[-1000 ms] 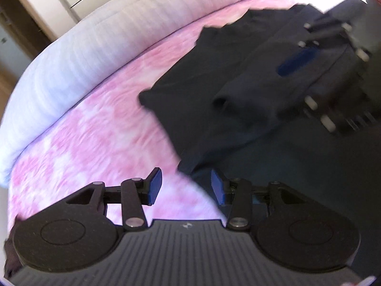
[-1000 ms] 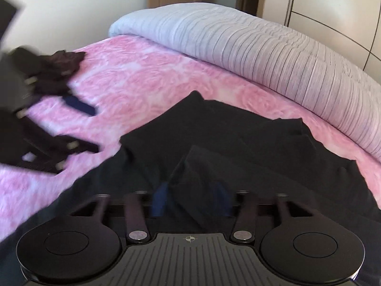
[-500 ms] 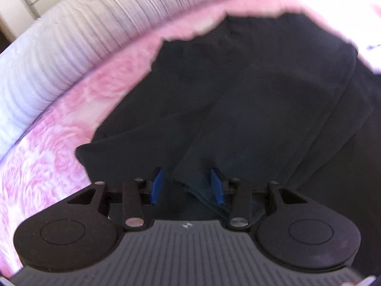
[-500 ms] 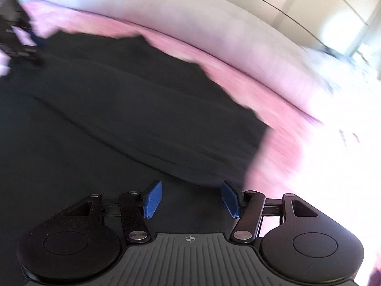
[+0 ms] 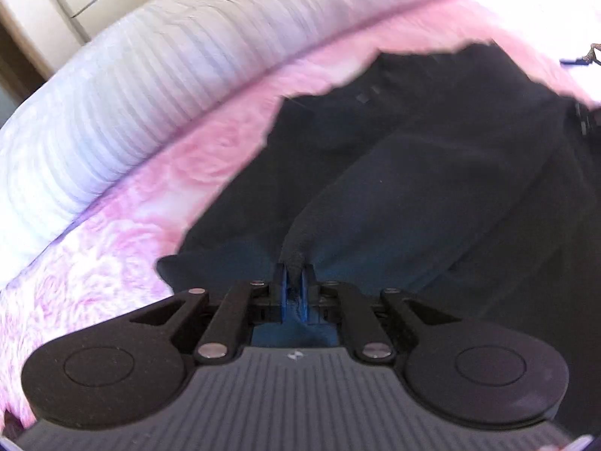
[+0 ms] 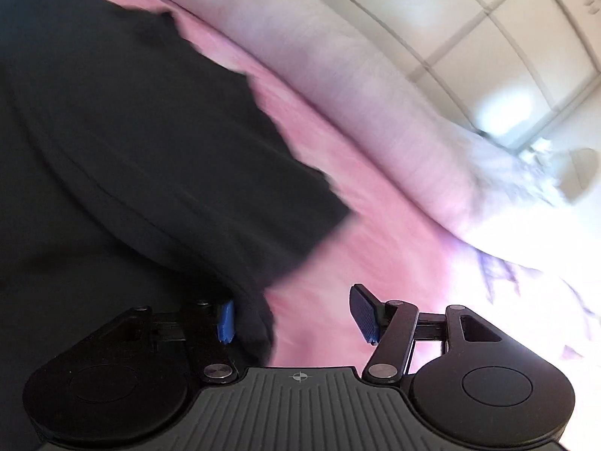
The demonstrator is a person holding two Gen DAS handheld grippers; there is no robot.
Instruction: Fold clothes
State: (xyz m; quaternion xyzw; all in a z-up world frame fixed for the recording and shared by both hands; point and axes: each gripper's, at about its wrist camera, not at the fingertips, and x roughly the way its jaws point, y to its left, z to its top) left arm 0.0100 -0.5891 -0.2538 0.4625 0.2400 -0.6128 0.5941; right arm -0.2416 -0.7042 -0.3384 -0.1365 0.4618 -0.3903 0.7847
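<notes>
1. Bedding takes up most of both views: a pink floral bedspread (image 5: 124,225) is seen beneath the black garment (image 5: 432,173), and a pale ribbed quilt (image 5: 150,86) is rolled along the far side of that garment, with a strip of pink left between them.
2. White cupboard doors (image 6: 488,37) are seen beyond the quilt, well apart from the garment. Nothing is seen lying on top of the garment apart from its own folded layers.
3. The garment is spread flat on the bedspread, with a raised fold running from its middle towards the left gripper (image 5: 295,289).
4. The left gripper's blue pads are pressed together, and the end of that fold is pinched between them.
5. The right gripper (image 6: 296,315) is held with its jaws spread wide at the garment's right edge; a dark corner of cloth lies against the left pad (image 6: 226,319), possibly only touching it, while the right pad is seen over bare bedspread.
6. The pinched fold is shown only by the left wrist view; the garment's right-hand sleeve edge and the cupboard doors are shown clearly only by the right wrist view.
</notes>
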